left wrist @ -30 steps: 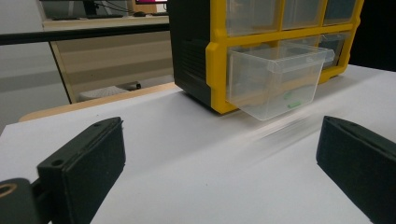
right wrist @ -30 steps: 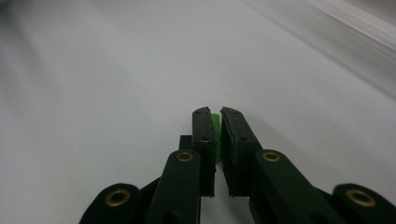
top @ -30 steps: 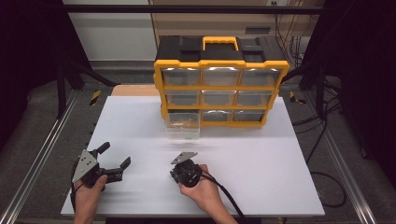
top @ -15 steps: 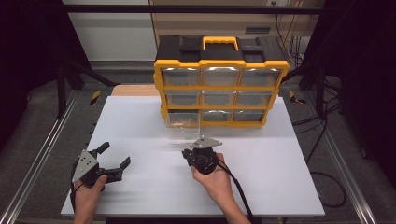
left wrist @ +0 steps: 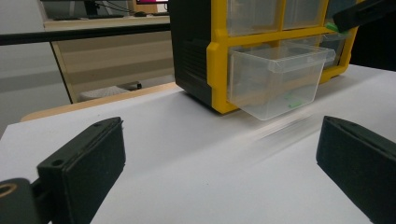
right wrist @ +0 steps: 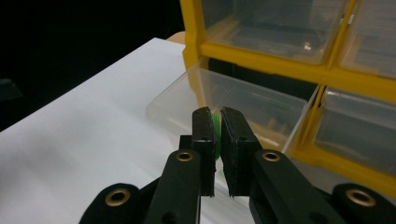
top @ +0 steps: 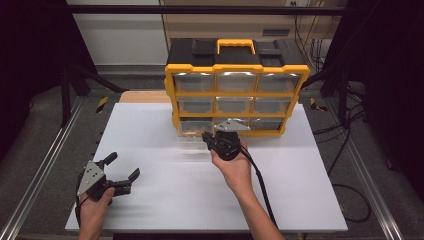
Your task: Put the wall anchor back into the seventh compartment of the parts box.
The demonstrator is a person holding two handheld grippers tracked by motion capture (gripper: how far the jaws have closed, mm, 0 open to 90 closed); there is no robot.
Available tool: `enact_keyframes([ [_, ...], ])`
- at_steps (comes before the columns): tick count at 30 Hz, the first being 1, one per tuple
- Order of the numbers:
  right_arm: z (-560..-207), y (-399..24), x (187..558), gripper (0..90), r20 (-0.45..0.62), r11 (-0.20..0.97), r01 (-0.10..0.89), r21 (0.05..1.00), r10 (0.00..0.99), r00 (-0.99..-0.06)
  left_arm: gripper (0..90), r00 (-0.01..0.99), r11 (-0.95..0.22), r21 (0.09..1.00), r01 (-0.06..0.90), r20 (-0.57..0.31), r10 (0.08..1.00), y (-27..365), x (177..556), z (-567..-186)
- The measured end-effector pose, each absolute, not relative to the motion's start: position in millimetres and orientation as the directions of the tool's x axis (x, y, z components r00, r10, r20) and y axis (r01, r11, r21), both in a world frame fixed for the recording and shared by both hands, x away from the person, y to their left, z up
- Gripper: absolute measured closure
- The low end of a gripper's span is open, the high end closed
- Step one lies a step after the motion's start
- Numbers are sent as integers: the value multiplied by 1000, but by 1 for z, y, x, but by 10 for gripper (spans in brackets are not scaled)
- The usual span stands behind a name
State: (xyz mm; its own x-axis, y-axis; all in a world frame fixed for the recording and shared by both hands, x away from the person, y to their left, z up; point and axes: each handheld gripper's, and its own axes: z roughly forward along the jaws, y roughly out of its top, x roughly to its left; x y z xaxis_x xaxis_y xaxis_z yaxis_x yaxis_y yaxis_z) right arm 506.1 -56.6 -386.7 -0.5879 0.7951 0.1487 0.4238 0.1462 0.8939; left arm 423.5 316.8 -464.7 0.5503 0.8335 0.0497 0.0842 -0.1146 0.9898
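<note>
Table, white, beneath drawer cabinet

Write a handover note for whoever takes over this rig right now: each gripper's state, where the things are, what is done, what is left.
Right gripper: shut on a small green item, held above the pulled-out clear drawer.
Left gripper: open, holding nothing, low over the white table at its near left.
Organizer: yellow and black, at the table's far edge; bottom-left drawer pulled out, others closed.
Done: drawer opened, item picked up.
Left, probably: drop the item in, close the drawer.

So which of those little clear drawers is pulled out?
The bottom-left drawer of the yellow organizer: it juts forward over the table, while the other eight sit flush.
</note>
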Motion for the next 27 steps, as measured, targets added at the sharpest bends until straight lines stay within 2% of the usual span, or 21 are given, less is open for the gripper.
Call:
enact_keyframes([
  [6,-387,-55,526,830,150,128,426,895,815,-560,13,550,-112,990,84,48,834,317,424,-465],
  [11,-391,-60,534,642,167,90,415,905,823,-542,13,549,-113,990,82,50,834,318,424,-464],
  [21,-388,-79,509,274,148,88,376,923,819,-555,13,548,-114,990,87,49,835,317,423,-465],
  [27,-394,-102,486,123,158,72,348,935,795,-586,12,547,-116,989,87,49,836,318,423,-465],
])
